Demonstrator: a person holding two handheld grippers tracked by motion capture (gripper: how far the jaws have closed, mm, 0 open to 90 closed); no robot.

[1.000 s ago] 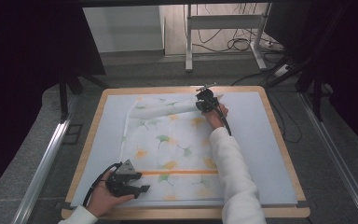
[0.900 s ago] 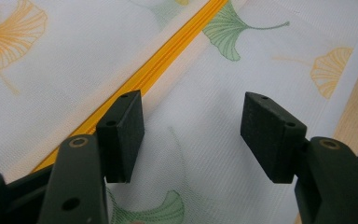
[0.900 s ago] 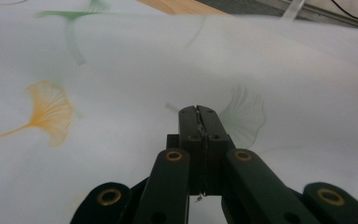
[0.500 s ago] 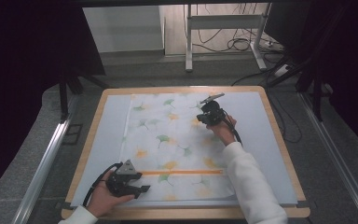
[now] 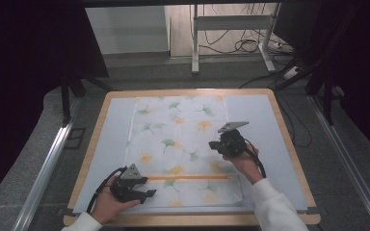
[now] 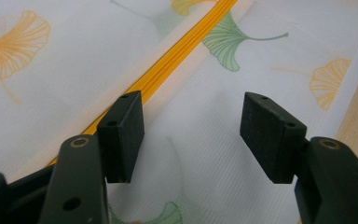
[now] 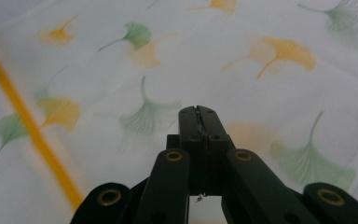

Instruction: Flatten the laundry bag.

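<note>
A white cloth [image 5: 183, 144] printed with green and yellow ginkgo leaves lies spread flat on the pale blue mat [image 5: 113, 144] of a wood-rimmed table [image 5: 188, 91]. The cloth sits in the middle of the mat, its long axis running from the person's edge toward the far edge, where its top hem reaches almost to the rim. An orange stripe [image 5: 188, 177] crosses it from side to side near the person's end, square to that long axis.

Beyond the table stands a white metal frame [image 5: 231, 29] on the grey floor, with a tangle of cables [image 5: 250, 45] behind it. A metal rail [image 5: 48, 163] runs along the floor to the left. Nothing rests on the cloth or blocks either hand.

The left gripper [image 5: 144, 193] sits low at the near left corner of the cloth, at the left end of the stripe. Its jaws stand apart with nothing pinched between them, and the cloth shows flat beneath.

The right gripper [image 5: 214, 144] is over the right half of the cloth, above the stripe. Its jaws are pressed fully together, with no fabric visibly caught in them.
</note>
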